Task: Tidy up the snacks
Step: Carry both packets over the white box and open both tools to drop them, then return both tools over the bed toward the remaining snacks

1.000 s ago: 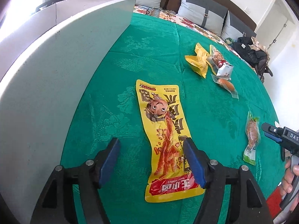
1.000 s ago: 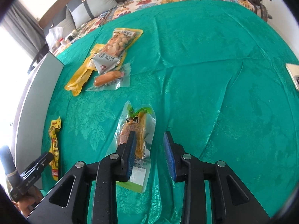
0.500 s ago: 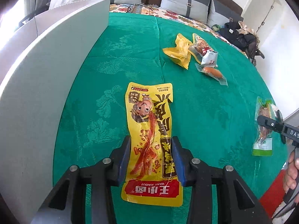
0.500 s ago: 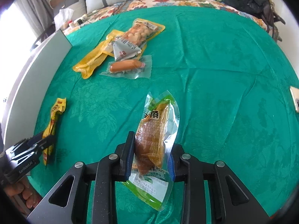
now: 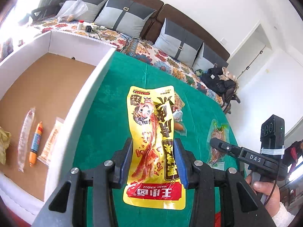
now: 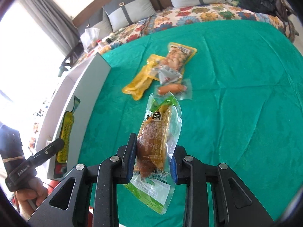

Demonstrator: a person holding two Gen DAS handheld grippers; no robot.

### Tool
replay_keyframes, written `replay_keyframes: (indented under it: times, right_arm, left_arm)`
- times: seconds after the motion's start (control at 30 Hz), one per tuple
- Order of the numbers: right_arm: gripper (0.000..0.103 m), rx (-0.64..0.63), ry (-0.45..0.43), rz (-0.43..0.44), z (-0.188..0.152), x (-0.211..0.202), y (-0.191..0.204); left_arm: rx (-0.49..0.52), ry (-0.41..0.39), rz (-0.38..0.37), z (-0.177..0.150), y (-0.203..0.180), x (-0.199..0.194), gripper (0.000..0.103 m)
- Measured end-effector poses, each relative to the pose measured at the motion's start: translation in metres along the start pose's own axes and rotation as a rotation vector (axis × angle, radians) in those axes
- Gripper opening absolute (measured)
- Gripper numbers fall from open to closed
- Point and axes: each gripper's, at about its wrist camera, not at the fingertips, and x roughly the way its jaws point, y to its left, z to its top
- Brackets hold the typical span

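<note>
Between our left gripper's (image 5: 153, 162) fingers we hold the long yellow snack packet (image 5: 153, 141), pinched across its lower half, its long axis running straight ahead and its free end hanging clear of the green table (image 5: 113, 117). Just to its left stands the white wall of the open box (image 5: 83, 102), where a few snacks (image 5: 36, 141) already lie on the brown floor. Our right gripper (image 6: 152, 159) has its fingers closed on the clear-wrapped brown snack (image 6: 153, 141), also lengthwise, above the near middle of the table. We judge the left hand far nearer the box: its packet need only cross that wall leftward, while the right must travel over the table. More packets (image 6: 166, 70) remain at the far side.
</note>
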Motion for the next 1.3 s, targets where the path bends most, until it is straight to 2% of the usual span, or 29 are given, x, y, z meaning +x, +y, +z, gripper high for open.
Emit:
replay_keyframes:
  times: [0.1, 0.2, 0.23, 0.3, 0.33, 0.37, 0.43, 0.53, 0.63, 0.77, 0.93, 1.0, 1.07, 1.13, 1.2, 1.3]
  right_arm:
    - [0.031, -0.107, -0.007, 0.131, 0.028, 0.011, 0.079]
    - [0.032, -0.209, 0.001, 0.244, 0.044, 0.031, 0.159]
    - [0.033, -0.228, 0.004, 0.276, 0.046, 0.042, 0.183]
    - [0.042, -0.244, 0.008, 0.340, 0.051, 0.064, 0.222]
    - [0.067, -0.243, 0.022, 0.352, 0.052, 0.075, 0.235]
    - [0.076, -0.236, 0.026, 0.341, 0.052, 0.083, 0.242]
    - [0.074, -0.248, -0.005, 0.295, 0.047, 0.087, 0.242]
    - [0.075, -0.302, -0.034, 0.197, 0.024, 0.087, 0.205]
    - [0.075, -0.378, -0.011, -0.018, -0.010, 0.095, 0.131]
    - [0.074, -0.415, 0.023, -0.315, -0.052, 0.092, 0.009]
    - [0.074, -0.286, -0.041, -0.539, -0.068, 0.043, -0.113]
    - [0.074, -0.214, -0.069, -0.590, -0.065, 0.030, -0.146]
    - [0.075, -0.153, -0.088, -0.596, -0.063, 0.024, -0.167]
    - [0.076, -0.094, -0.096, -0.548, -0.058, 0.020, -0.174]
    - [0.078, -0.078, -0.091, -0.540, -0.054, 0.022, -0.176]
    - [0.086, -0.044, -0.087, -0.524, -0.050, 0.023, -0.182]
  left_arm:
    - [-0.014, -0.071, 0.083, 0.027, 0.034, -0.042, 0.042]
    - [-0.011, -0.116, 0.254, 0.045, 0.080, -0.069, 0.043]
    - [-0.004, -0.122, 0.327, 0.048, 0.096, -0.073, 0.048]
    - [-0.006, -0.109, 0.514, 0.049, 0.131, -0.076, 0.061]
    - [-0.016, -0.099, 0.581, 0.045, 0.147, -0.078, 0.074]
    - [-0.030, -0.092, 0.620, 0.039, 0.162, -0.081, 0.080]
    - [-0.070, -0.089, 0.633, 0.025, 0.181, -0.090, 0.080]
    - [-0.119, -0.108, 0.588, 0.000, 0.184, -0.096, 0.082]
    - [-0.109, -0.121, 0.522, -0.009, 0.161, -0.090, 0.083]
    - [-0.037, -0.132, 0.385, -0.012, 0.095, -0.073, 0.089]
    - [0.136, -0.067, 0.210, -0.024, -0.003, -0.018, 0.099]
    - [0.203, 0.004, 0.180, -0.035, -0.031, 0.018, 0.099]
    - [0.270, 0.079, 0.170, -0.052, -0.051, 0.058, 0.099]
    - [0.320, 0.165, 0.203, -0.070, -0.060, 0.101, 0.099]
    - [0.340, 0.227, 0.245, -0.081, -0.059, 0.137, 0.099]
    - [0.342, 0.249, 0.296, -0.086, -0.050, 0.173, 0.099]
